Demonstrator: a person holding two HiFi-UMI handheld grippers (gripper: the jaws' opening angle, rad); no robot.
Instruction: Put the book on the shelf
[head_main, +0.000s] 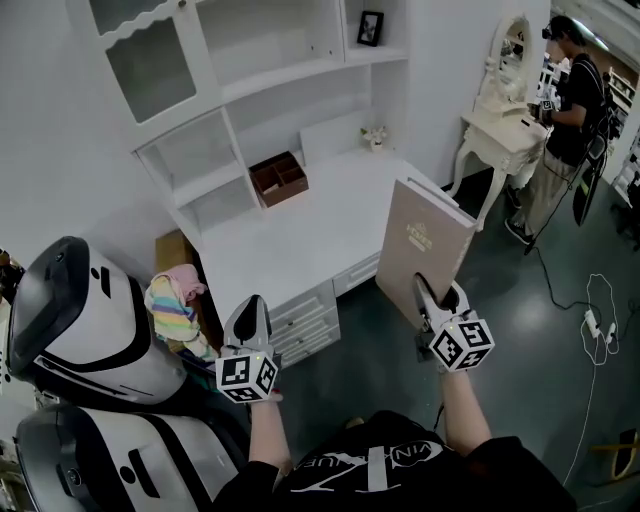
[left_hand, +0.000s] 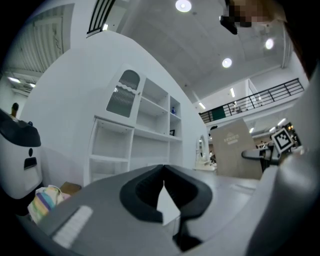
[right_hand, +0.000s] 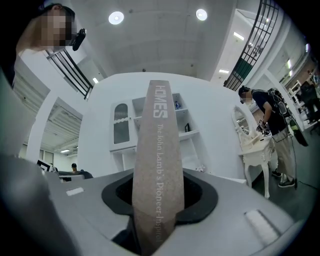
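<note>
The lower end of the book (head_main: 425, 245) is hidden behind the right gripper (head_main: 440, 297) in the head view, and its cover print is too small to read. In the right gripper view the spine runs off the bottom edge and covers the middle of the shelf unit (right_hand: 189, 134). The picture frame (head_main: 370, 28) at upper centre is too small to make out. The white machine (head_main: 80, 330) at lower left is cut by the frame's edge and hides part of the striped cloth (head_main: 172, 305).

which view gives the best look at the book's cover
The head view: the book is held in the right gripper, with most of its front cover visible. The right gripper view shows only its spine; the left gripper view shows it small and far off.
</note>
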